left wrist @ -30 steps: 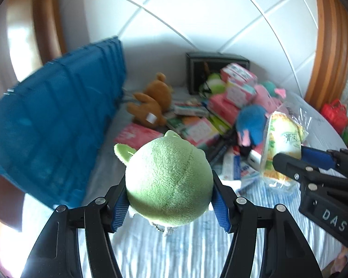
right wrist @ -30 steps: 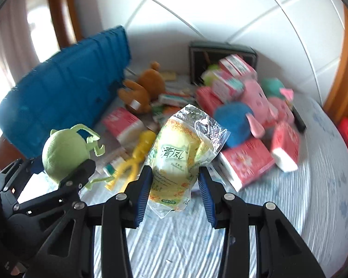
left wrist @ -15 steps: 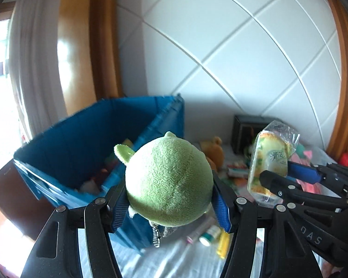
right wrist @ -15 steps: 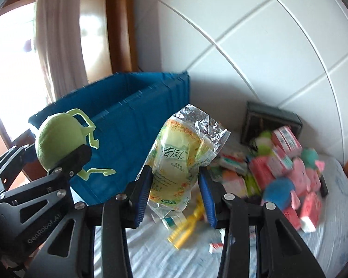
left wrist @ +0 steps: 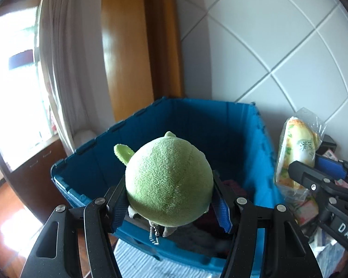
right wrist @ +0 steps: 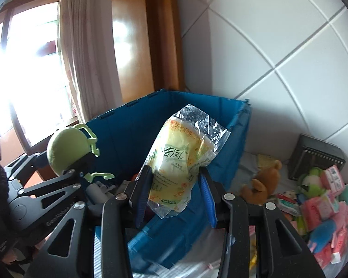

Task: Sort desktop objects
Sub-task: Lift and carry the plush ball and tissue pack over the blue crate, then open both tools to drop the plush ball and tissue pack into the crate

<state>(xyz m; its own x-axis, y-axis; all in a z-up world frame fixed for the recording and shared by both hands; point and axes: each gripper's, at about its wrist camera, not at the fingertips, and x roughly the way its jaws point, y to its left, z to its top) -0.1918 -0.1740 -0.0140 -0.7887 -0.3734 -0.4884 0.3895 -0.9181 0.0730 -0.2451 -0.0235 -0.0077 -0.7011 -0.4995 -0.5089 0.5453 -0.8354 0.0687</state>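
At the far left, bright daylight came through a window (right wrist: 23, 74) beside a pale, softly pleated curtain (right wrist: 88, 53) and a glossy orange-brown wooden frame (left wrist: 132, 46). The left gripper (left wrist: 171, 206) was clamped on a round green plush toy (left wrist: 169, 183) with a nubbly fleece surface, a small ear-like flap and a bead chain dangling beneath it; the blue ribbed pads pressed into its sides. The toy hung over the near rim of a deep blue plastic crate (left wrist: 197, 120), whose smooth walls were ribbed along the rim and whose floor held dark, indistinct items.

To the right, the right gripper (right wrist: 174, 197) was closed on a yellow tissue pack (right wrist: 181, 159) in crinkled clear wrap with printed characters, held upright over the crate's near wall. Behind rose a white tiled wall (left wrist: 278, 46) with grey diagonal joints.

Further right, on a pale striped cloth (right wrist: 248, 162), lay a brown plush bear (right wrist: 262, 180), a dark box (right wrist: 317, 159) against the wall, and a heap of pink packets (right wrist: 317, 208) with a blue plush (right wrist: 322, 231) among them, well apart from both held things.
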